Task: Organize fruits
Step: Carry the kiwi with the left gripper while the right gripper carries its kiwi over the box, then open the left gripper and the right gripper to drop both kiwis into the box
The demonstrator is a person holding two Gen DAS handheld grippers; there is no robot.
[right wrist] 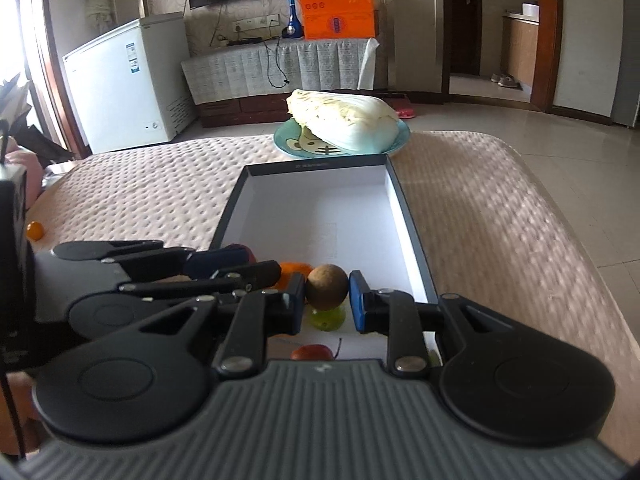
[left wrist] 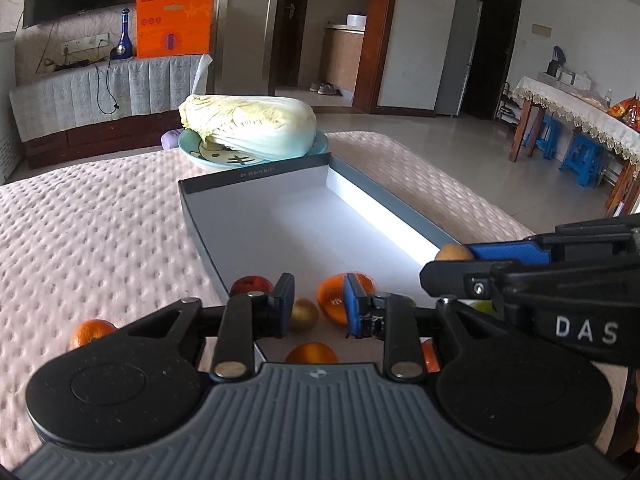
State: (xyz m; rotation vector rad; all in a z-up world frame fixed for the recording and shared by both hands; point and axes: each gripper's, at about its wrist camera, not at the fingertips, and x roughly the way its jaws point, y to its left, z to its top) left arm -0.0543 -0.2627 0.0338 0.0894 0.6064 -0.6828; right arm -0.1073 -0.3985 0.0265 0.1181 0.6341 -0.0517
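Note:
A shallow grey box (left wrist: pixel 256 216) with a white inside lies on the pink quilted table. Several fruits sit at its near end: a red apple (left wrist: pixel 250 284), two oranges (left wrist: pixel 334 300) (left wrist: pixel 311 353) and a small golden fruit (left wrist: pixel 303 314). My left gripper (left wrist: pixel 320 304) hangs over them, open, with the golden fruit low in the gap and not pressed. My right gripper (right wrist: pixel 327 304) is shut on a round brown fruit (right wrist: pixel 327 286) just above a green fruit (right wrist: pixel 328 318). It enters the left wrist view from the right (left wrist: pixel 450 262).
A napa cabbage (left wrist: pixel 248 124) on a blue plate (left wrist: pixel 320 142) stands just beyond the box's far end. One orange (left wrist: pixel 90 332) lies on the quilt left of the box. A red fruit with a stem (right wrist: pixel 312 353) lies at the box's near edge. The table edge drops off on the right.

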